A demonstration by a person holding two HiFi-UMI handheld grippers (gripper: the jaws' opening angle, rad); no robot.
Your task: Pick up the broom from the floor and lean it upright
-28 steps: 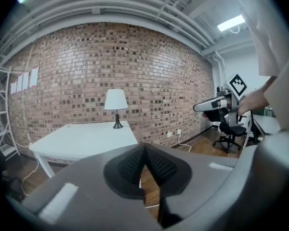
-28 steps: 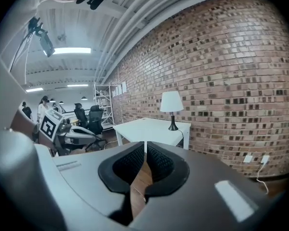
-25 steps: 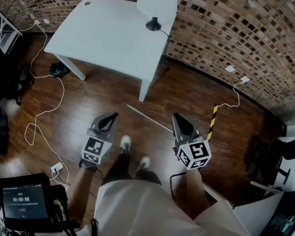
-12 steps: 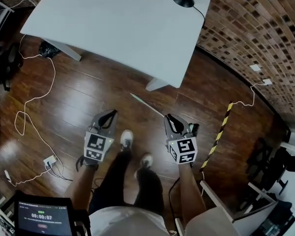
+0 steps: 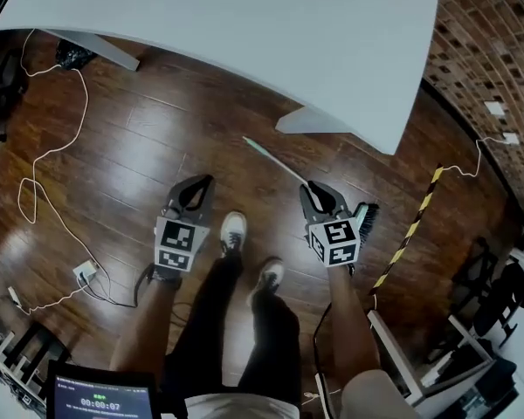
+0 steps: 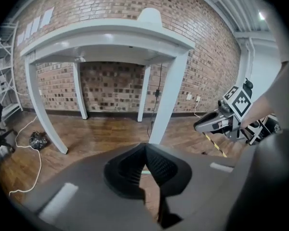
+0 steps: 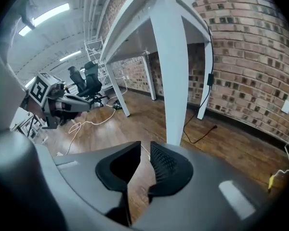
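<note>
I note both tongs lowered since a second ago. The right tongs (image 5: 310,188), jaws just parting and empty, hover over the broom (image 5: 275,160) lying on the floor (image 5: 140,147). The left tongs (image 5: 201,184), left of it, are pressed together. Grasp appears imminent.

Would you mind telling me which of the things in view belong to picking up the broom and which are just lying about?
For the job:
- long broom with pale handle and black bristles, lying on the dark wooden floor

Just lying about:
- white table
- loose white cable
- yellow-and-black striped strip
- crumpled black bag
</note>
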